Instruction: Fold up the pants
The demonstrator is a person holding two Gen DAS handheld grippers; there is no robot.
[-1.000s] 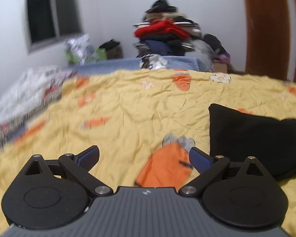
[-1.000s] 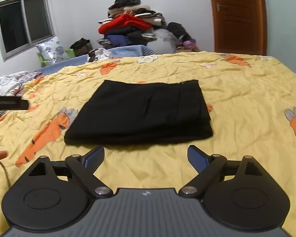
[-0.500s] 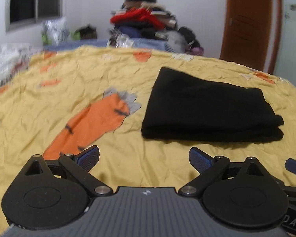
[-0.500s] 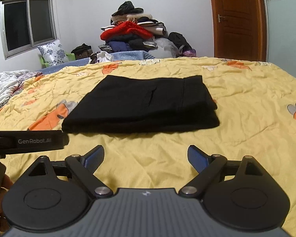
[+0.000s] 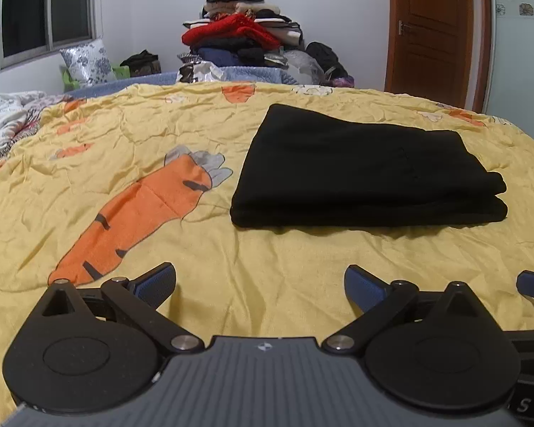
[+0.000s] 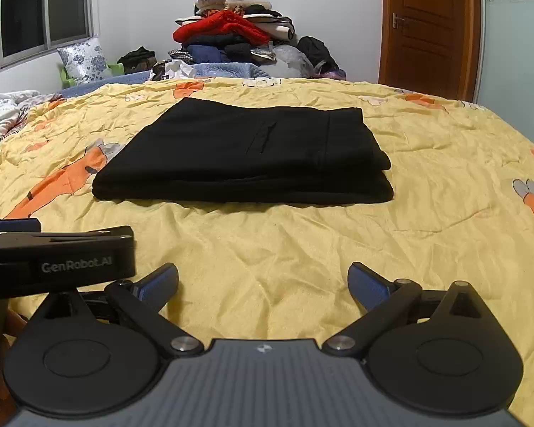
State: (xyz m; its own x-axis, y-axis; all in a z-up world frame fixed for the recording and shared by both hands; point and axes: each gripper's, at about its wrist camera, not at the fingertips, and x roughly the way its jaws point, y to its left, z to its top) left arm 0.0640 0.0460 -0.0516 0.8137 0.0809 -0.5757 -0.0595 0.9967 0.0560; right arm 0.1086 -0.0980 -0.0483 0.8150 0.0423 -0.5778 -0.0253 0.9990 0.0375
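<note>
Yellow carrot-print bedspread holds folded black pants; clothes pile behind.

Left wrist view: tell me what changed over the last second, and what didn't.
The left claw swung to the right, from the bare carrot-print bedspread to squarely face the folded black pants. It ended up beside the right claw, which only dropped a little lower. Nothing was gripped or released. Both claws stayed open and empty, and the pants stayed folded in the same spot.
</note>
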